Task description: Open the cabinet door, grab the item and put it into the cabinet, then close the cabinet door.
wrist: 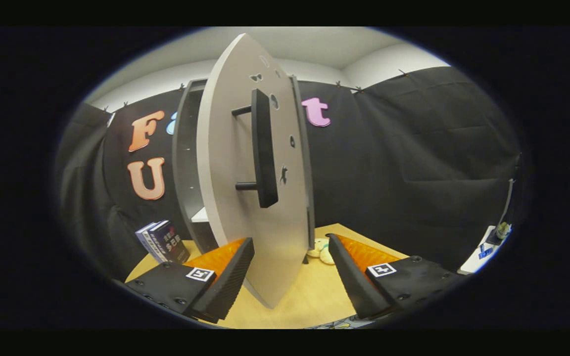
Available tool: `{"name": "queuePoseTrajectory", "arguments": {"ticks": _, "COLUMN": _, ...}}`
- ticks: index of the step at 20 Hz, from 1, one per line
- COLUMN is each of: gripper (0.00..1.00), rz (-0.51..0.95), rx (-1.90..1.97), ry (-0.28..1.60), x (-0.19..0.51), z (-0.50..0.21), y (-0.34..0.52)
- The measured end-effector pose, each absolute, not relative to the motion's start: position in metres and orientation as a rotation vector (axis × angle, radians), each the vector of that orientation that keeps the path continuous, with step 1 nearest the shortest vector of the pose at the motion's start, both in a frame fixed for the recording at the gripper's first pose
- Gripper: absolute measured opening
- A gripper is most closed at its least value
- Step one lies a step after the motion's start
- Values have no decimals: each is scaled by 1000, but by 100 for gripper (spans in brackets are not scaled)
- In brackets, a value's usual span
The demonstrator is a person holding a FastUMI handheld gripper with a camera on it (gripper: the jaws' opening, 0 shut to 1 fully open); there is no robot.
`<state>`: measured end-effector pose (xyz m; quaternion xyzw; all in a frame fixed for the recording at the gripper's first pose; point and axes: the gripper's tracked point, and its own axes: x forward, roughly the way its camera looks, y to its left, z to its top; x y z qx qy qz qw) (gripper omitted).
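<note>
Gripper fingers spread, level, straddling bottom edge of swung-open cabinet door, gripping nothing. Black handle above. Wooden table; books left, plush toy behind door.

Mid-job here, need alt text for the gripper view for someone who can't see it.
A grey cabinet door with a black handle stands swung open between the open tongs, its edge toward the camera. Books lean left of the cabinet; a pale soft item lies on the table behind the door.

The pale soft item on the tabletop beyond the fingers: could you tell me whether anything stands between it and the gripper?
Yes. The open cabinet door stands edge-on between the open gripper fingers, partly hiding the soft item behind its lower edge.
</note>
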<state>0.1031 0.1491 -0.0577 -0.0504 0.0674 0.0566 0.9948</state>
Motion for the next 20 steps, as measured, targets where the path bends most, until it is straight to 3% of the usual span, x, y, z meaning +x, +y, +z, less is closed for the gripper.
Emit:
{"name": "queuePoseTrajectory", "arguments": {"ticks": 8, "gripper": 97, "rz": 290, "rx": -139, "ry": 211, "x": 158, "z": -100, "y": 247}}
{"name": "queuePoseTrajectory", "arguments": {"ticks": 20, "gripper": 96, "rz": 364, "rx": -170, "ry": 261, "x": 250, "z": -121, "y": 321}}
